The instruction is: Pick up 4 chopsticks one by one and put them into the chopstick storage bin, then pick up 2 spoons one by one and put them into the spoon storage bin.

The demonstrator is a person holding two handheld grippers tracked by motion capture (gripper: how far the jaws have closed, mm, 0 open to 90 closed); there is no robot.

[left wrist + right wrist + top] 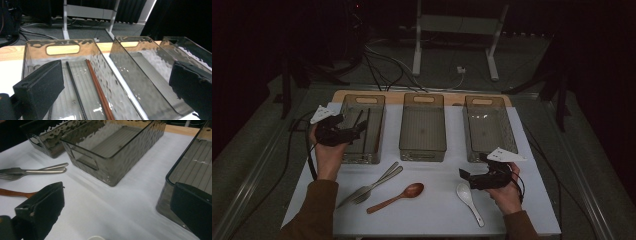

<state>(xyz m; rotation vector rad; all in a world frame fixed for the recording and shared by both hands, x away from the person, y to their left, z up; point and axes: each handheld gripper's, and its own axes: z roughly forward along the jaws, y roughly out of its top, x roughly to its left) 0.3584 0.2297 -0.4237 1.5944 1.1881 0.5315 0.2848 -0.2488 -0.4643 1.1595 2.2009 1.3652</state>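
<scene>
Sorting of cutlery into three bins, early stage. We see the left bin (362, 127) already holding two chopsticks — a black chopstick (75, 90) and a red-brown chopstick (98, 87) lying side by side along its floor — while the middle bin (422, 127) and the right bin (488, 129) hold nothing. On the white mat (432, 210) four pieces await: two forks (371, 186) crossed over one another, a wooden spoon (397, 197) and a white ceramic spoon (468, 200). We judge the work under half done.

The left gripper (346, 132) hovers over the left bin, jaws spread wide and clasping nothing, the chopsticks lying free below. The right gripper (472, 177) hangs near the ceramic spoon, jaws likewise wide apart, touching nothing.
</scene>
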